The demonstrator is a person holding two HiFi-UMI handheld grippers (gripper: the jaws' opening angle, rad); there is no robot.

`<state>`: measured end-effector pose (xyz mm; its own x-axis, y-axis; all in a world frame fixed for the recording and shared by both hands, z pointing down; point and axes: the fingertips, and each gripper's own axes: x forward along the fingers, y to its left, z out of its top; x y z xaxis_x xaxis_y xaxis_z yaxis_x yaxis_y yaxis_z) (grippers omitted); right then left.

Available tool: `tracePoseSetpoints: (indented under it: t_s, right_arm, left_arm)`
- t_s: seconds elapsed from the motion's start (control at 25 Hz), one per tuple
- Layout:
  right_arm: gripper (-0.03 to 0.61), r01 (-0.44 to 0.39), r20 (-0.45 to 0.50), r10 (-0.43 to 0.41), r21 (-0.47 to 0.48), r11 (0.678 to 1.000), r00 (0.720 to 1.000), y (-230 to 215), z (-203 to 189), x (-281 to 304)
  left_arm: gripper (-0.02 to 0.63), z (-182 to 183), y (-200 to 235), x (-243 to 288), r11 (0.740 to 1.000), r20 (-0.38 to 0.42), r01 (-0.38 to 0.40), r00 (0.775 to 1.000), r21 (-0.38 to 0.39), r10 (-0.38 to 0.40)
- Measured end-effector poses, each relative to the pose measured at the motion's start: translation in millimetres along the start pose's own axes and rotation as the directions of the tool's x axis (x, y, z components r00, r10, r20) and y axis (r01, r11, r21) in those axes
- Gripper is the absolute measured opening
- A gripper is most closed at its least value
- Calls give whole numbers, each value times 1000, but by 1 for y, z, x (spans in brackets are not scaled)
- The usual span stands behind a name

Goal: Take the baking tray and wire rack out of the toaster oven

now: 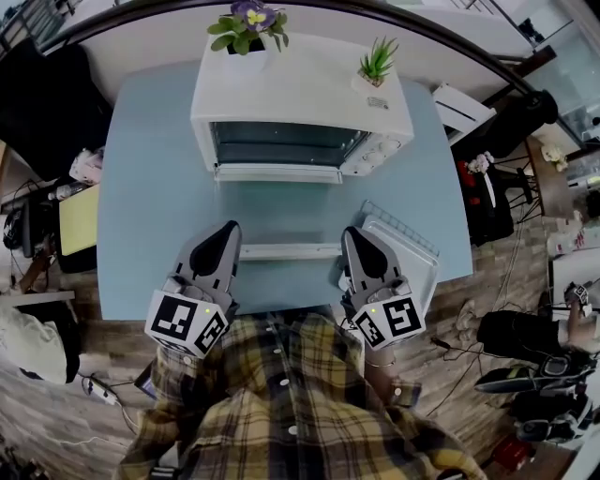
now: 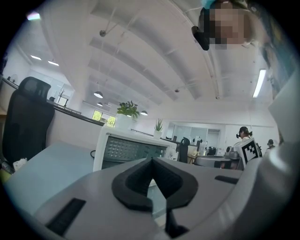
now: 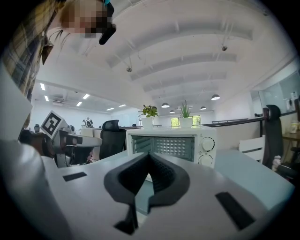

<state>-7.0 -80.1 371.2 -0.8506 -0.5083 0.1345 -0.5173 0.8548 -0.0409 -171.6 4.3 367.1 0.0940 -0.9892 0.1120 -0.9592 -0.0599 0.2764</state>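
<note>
The white toaster oven point(image 1: 300, 103) stands at the back of the blue table point(image 1: 155, 187). Its glass door hangs open towards me, with the white handle bar point(image 1: 291, 251) at the front. Through the opening point(image 3: 171, 147) I see only a perforated back wall. The baking tray point(image 1: 417, 262) lies on the table to the right of the door, and the wire rack point(image 1: 398, 223) shows at its far edge. My left gripper point(image 1: 228, 232) sits shut at the handle's left end and my right gripper point(image 1: 352, 234) shut at its right end. Nothing shows between either pair of jaws.
Two potted plants point(image 1: 248, 23) point(image 1: 378, 61) stand on top of the oven. A yellow pad point(image 1: 80, 220) lies off the table's left edge. A black chair point(image 2: 26, 117) stands at the far left, and cluttered floor lies to the right.
</note>
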Motion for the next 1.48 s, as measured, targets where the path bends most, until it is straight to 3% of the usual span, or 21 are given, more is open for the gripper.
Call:
tracePoseSetpoints:
  t_s: [1.16,1.48]
  right_arm:
    - [3,22,-20,-21,36,999,1000,-4,-6,5]
    - [3,42,-15,-42,35,998,999,-9,-6,7]
  left_arm:
    - [-11,0,5,6,997,-22,24,1000,78,-22]
    - [-11,-3,10,11,990,-45,67,997,126,-62]
